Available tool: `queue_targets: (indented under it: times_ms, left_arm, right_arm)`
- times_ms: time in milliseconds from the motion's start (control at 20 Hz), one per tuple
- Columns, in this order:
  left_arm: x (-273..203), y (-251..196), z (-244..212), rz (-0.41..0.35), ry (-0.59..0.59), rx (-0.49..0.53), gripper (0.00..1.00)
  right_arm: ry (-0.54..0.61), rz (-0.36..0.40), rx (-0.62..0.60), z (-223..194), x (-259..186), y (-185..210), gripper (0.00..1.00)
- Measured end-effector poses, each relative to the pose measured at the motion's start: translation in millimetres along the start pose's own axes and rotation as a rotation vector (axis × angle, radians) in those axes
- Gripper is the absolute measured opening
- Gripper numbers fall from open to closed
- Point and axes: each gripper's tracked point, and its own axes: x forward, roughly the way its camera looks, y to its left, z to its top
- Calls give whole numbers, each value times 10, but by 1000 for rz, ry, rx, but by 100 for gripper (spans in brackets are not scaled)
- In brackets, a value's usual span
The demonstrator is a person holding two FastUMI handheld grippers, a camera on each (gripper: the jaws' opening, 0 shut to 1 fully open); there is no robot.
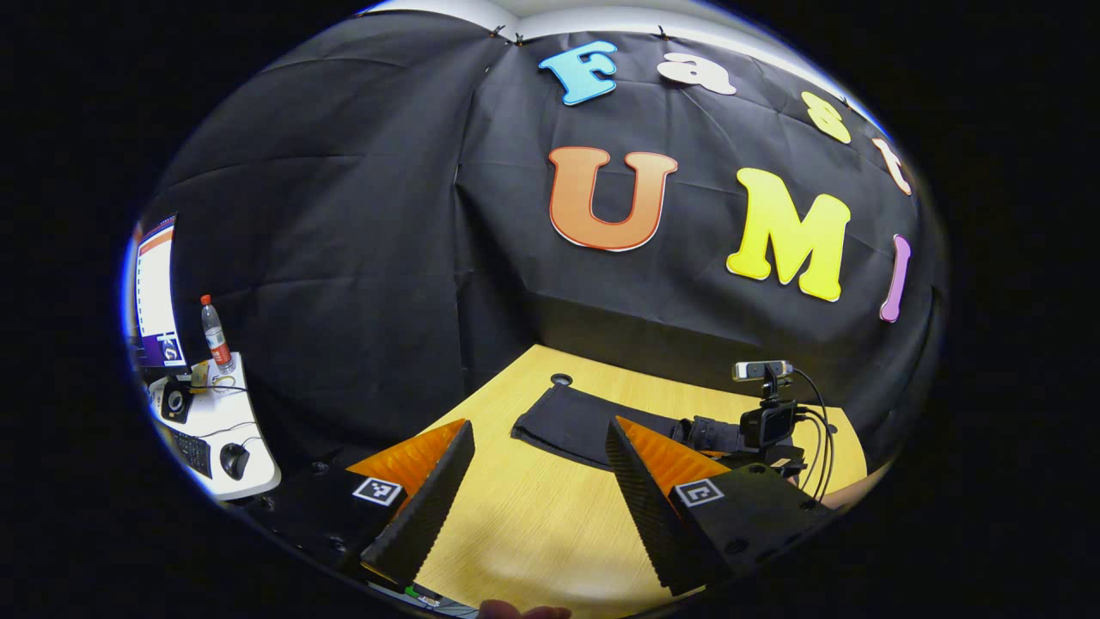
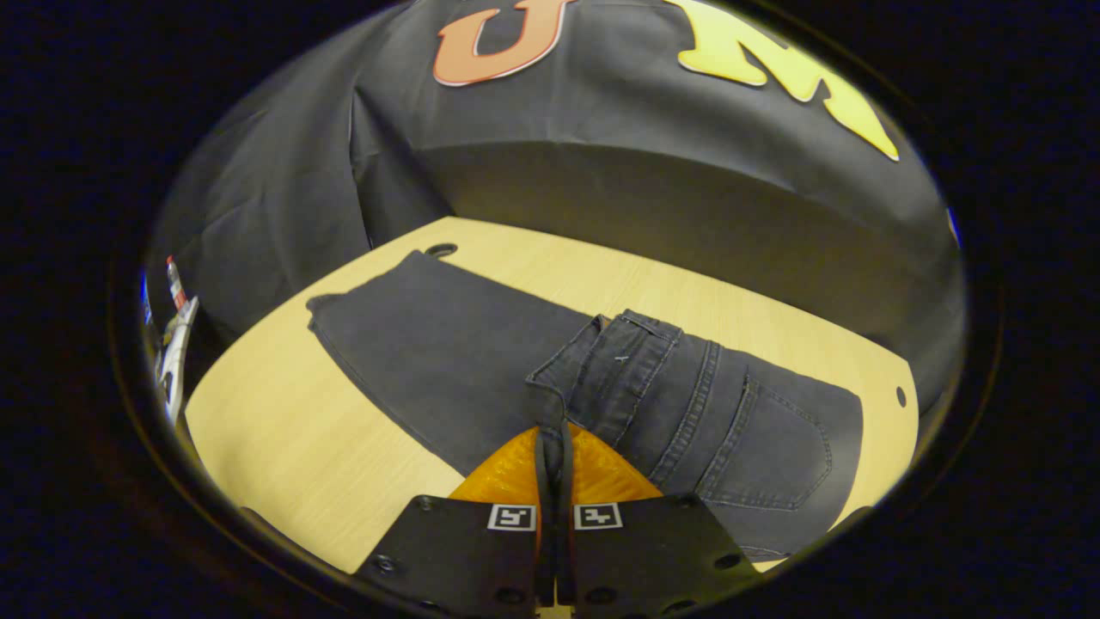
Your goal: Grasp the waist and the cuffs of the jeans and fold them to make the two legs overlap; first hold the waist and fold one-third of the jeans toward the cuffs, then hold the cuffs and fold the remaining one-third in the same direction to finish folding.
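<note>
Right gripper (image 2: 554, 447) pinches the waist of the jeans (image 2: 481, 352); left gripper (image 1: 537, 507) hangs released. Denim looks limp, fairly heavy; grip seams.

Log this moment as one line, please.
stage: waist fold underway | right gripper: shut on jeans waist | left gripper: open, above table, holding nothing

Dark grey jeans (image 2: 481, 361) lie flat on the counter (image 2: 284, 447), legs overlapped, the waist end folded over toward the cuffs.
</note>
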Motion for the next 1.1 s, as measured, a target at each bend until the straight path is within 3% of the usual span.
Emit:
queue_targets:
  times_ms: [100, 200, 250, 350, 500, 800, 950, 1100]
  left_arm:
    - [-7, 80, -50, 12, 15, -21, 99]
    - [44, 126, -105, 19, 24, -45, 99]
    - [72, 152, -157, 18, 42, -59, 99]
    - [153, 181, -169, 6, 47, -78, 99]
    - [380, 133, -272, -48, 74, -146, 99]
    - [1011, -102, -595, -189, 175, -360, 99]
    - [1325, -230, -735, -244, 235, -552, 99]
    - [1644, -259, -897, -252, 280, -721, 99]
  right_arm:
    - [8, 46, -2, -39, -10, 96, 8]
    - [12, 101, 10, -20, -37, 214, 28]
    - [20, 120, 18, -17, -81, 241, 29]
    - [20, 204, 50, 85, -320, 384, 58]
    - [-30, 236, 51, 316, -849, 374, 100]
    - [-167, 193, 25, 784, -2078, -133, 100]
    - [-210, 122, 50, 891, -2589, -526, 99]
    - [-223, 47, 102, 873, -2900, -915, 100]
